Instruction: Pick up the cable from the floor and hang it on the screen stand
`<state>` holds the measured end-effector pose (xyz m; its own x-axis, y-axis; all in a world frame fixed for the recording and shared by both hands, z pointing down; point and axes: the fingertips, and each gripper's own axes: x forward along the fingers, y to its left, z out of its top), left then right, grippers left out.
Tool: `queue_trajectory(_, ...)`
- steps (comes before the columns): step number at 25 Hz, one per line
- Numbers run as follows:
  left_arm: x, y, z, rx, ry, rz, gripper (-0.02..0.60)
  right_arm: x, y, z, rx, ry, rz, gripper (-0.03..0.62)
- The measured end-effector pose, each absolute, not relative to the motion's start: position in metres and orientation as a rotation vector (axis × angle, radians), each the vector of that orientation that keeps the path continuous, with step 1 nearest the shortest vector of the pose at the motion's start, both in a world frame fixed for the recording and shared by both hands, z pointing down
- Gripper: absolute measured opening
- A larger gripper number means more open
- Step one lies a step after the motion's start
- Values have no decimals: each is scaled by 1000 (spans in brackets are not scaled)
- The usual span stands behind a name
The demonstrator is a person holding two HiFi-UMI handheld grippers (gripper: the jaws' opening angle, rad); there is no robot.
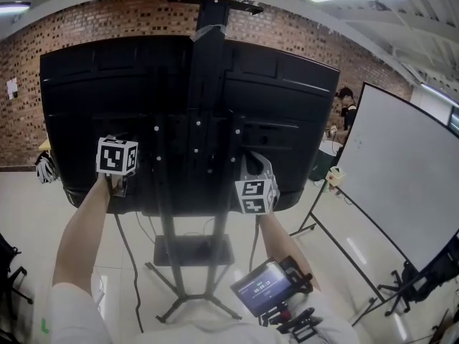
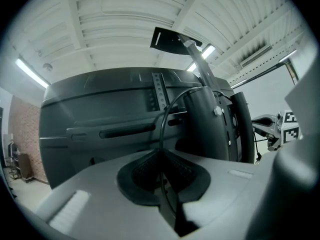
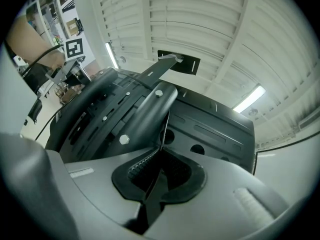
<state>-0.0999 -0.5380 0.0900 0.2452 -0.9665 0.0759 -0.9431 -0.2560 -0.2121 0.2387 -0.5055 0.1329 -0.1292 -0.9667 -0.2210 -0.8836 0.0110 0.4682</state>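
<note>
Little can be read here: each gripper's cube carries bold black-and-white square codes, one cube [image 1: 117, 156] on the left and one [image 1: 256, 196] on the right. The small display [image 1: 262, 289] at the person's chest glows with pale characters too blurred to make out. A white sheet [image 1: 12, 86] on the brick wall [image 1: 86, 20] is likewise illegible. No brand shows on the black back of the screen [image 1: 93, 106]. The left gripper [image 2: 161, 156] has its fingers clenched on the thin black cable [image 2: 160, 133]. From the fingers the cable rises almost straight up, then bends over to the right in a smooth arc toward the column of the screen stand [image 1: 208, 84]. The right gripper [image 3: 160, 156] is also clenched on a thin black cable, and a short straight stretch of it runs up from the fingers against the rounded column. In the head view both grippers are held up against the screen's back, the left one to the left of the column and the right one just right of it and lower. Below each gripper a dark strand hangs close to vertical down toward the pale floor [image 1: 43, 221], so the cable's long axis runs mostly up and down there. I cannot tell whether the two strands are one cable. A whiteboard [image 1: 401, 178] stands at the right.
</note>
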Motion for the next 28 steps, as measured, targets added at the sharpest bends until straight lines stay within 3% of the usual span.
queue_trajectory(28, -79, -514, 101, -2435, 1742, 62, 15, 227, -488, 144, 2028, -2283, -538, 48)
